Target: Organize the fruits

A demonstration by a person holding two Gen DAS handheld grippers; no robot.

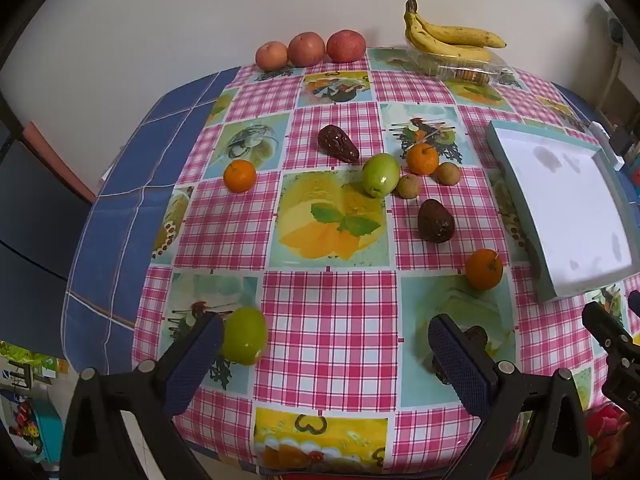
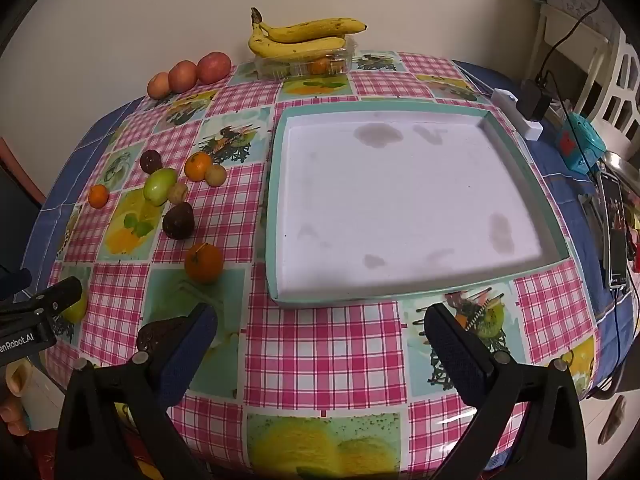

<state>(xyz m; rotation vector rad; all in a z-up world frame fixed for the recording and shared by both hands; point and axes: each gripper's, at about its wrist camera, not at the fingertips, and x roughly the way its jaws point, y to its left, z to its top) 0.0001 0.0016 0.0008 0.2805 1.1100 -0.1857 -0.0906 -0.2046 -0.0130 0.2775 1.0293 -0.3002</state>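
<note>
Fruit lies loose on the checked tablecloth [image 1: 328,312], all of it to the left of the empty white tray [image 2: 400,200], which serves as the landmark here. Nearest the tray's near-left corner sits 1 orange [image 2: 204,263]; beyond it, further left of the tray, are a dark avocado [image 2: 179,221], a green fruit [image 2: 160,186] and several smaller pieces in a cluster. Bananas [image 2: 300,38] rest on a clear box behind the tray's far edge.

The left gripper [image 1: 326,344] has its jaws spread fully and grasps nothing; a second green fruit [image 1: 245,336] sits just outside its left finger, a dark fruit [image 1: 476,336] behind its right finger. The right gripper [image 2: 320,340] is equally wide and empty, hovering just before the tray's near edge.

The orange lies ahead and left of the right gripper, so that hand looks nearer to it; being round, it sets no preferred grip axis.
</note>
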